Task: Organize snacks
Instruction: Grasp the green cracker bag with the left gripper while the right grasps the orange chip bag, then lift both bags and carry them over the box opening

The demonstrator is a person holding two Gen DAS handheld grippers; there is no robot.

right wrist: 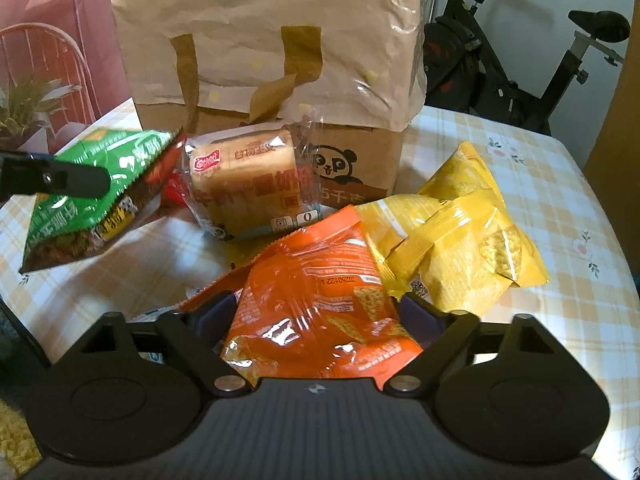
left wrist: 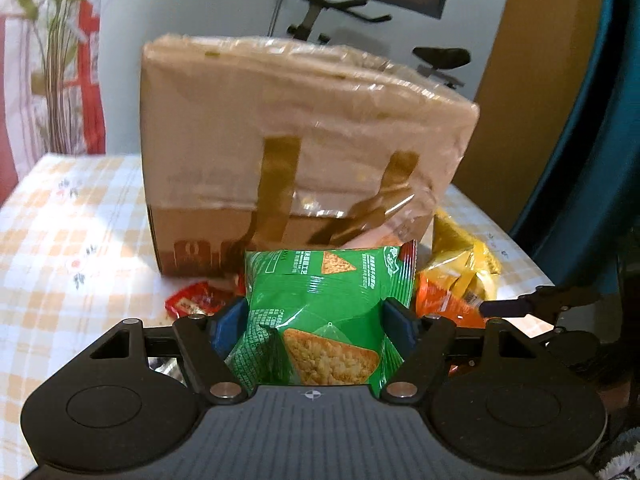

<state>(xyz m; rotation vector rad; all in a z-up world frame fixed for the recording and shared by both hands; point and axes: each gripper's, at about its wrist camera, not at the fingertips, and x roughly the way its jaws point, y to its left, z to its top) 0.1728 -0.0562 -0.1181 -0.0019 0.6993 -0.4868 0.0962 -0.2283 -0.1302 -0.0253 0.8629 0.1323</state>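
Between the pads of the left tool (left wrist: 316, 320) sits a green crinkled foil snack packet (left wrist: 320, 312), clenched at its sides and lifted clear of the checked-cloth table (left wrist: 72, 216). Straight ahead of it, and higher, stands the tall brown paper carrier bag with tan handles (left wrist: 280, 128), its folded top above the packet, so I judge the packet must rise before going in. The right tool (right wrist: 316, 320) straddles an orange foil snack packet (right wrist: 320, 280), apparently grasping it, low beside yellow packets (right wrist: 460, 232) and a wrapped bread loaf (right wrist: 248, 176).
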